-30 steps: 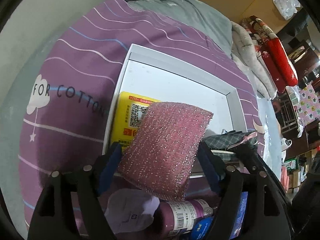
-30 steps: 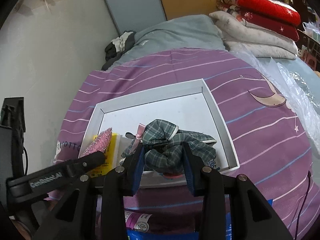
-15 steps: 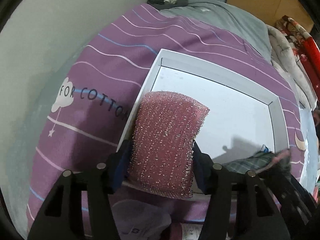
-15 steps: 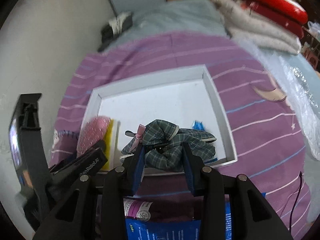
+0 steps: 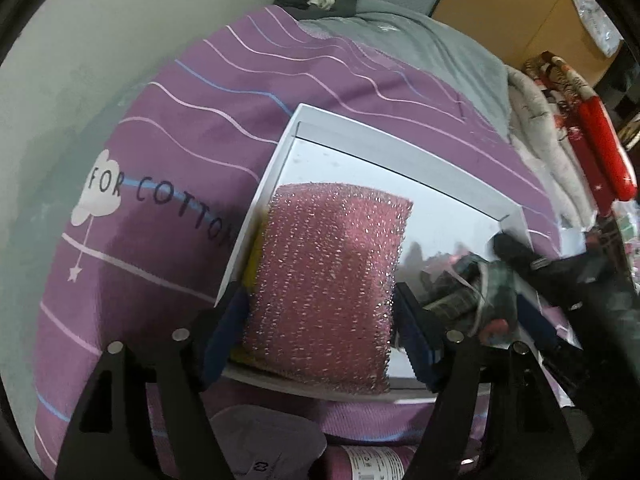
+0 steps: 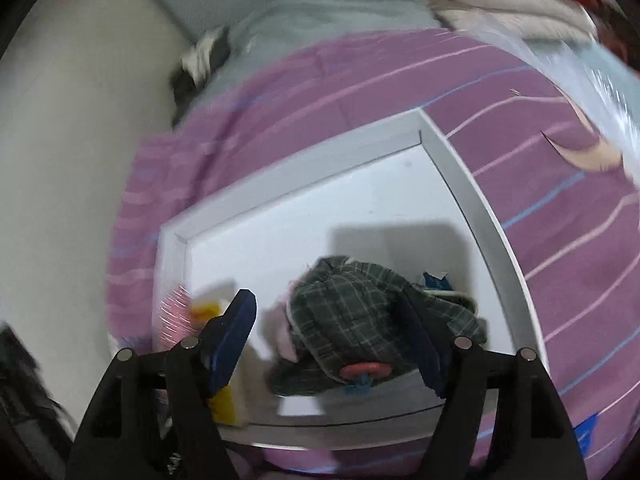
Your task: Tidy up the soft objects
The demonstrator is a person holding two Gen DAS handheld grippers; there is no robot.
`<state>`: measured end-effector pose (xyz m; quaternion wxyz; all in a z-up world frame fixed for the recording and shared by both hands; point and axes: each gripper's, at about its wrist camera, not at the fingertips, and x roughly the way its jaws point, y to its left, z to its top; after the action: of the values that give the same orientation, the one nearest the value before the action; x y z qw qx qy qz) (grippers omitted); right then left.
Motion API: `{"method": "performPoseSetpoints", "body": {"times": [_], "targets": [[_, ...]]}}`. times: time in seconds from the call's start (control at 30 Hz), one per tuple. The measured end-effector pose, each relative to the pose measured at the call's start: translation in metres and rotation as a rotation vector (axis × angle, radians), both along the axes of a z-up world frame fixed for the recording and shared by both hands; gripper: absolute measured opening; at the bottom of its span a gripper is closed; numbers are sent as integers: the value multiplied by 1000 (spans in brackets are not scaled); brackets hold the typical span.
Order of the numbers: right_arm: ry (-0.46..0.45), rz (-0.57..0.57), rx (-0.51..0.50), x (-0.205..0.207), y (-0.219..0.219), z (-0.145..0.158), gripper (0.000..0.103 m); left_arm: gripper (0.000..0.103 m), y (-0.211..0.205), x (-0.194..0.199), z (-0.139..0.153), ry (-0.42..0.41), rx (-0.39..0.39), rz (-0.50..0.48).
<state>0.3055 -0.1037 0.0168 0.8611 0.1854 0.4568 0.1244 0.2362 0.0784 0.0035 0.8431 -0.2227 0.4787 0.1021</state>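
Note:
A pink glittery sponge [image 5: 328, 280] stands between the fingers of my left gripper [image 5: 320, 296], over the yellow pack [image 5: 250, 272] in the left front corner of the white tray [image 5: 400, 152]. The jaws are opening, but both pads still touch the sponge's sides. A green plaid cloth piece [image 6: 360, 308] lies in the tray [image 6: 300, 172] near its front. My right gripper [image 6: 326, 300] straddles it with its jaws opening. The left pad stands apart from the cloth and the right finger is against it. The sponge [image 6: 174, 312] shows blurred at the left.
The tray lies on a purple striped bedspread [image 5: 180, 140] beside a pale wall. A grey blanket [image 5: 420, 48] and folded red and white quilts [image 5: 580, 128] lie behind. A labelled bottle [image 5: 372, 464] sits under my left fingers. The right gripper's black body [image 5: 568, 272] reaches in from the right.
The right jaws have spread and let go of the plaid cloth, which now rests in the tray. The left gripper's squeeze on the sponge has eased and the sponge sits lower, over the yellow pack.

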Motion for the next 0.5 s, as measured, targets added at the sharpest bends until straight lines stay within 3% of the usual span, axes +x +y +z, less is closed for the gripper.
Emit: {"method": "performPoseSetpoints", "body": {"times": [0.07, 0.13, 0.27, 0.37, 0.5], "targets": [[-84, 7, 64, -12, -7, 12, 74, 74, 3, -2, 1, -2, -27, -19], [-109, 43, 86, -19, -8, 19, 74, 74, 5, -3, 2, -3, -47, -22], [-20, 201, 185, -10, 14, 5, 40, 74, 3, -6, 3, 8, -42, -35], [33, 235, 174, 0, 27, -16, 33, 74, -1, -5, 3, 27, -6, -70], [100, 267, 269, 7, 30, -36, 32, 74, -6, -5, 4, 54, 2, -119]]}}
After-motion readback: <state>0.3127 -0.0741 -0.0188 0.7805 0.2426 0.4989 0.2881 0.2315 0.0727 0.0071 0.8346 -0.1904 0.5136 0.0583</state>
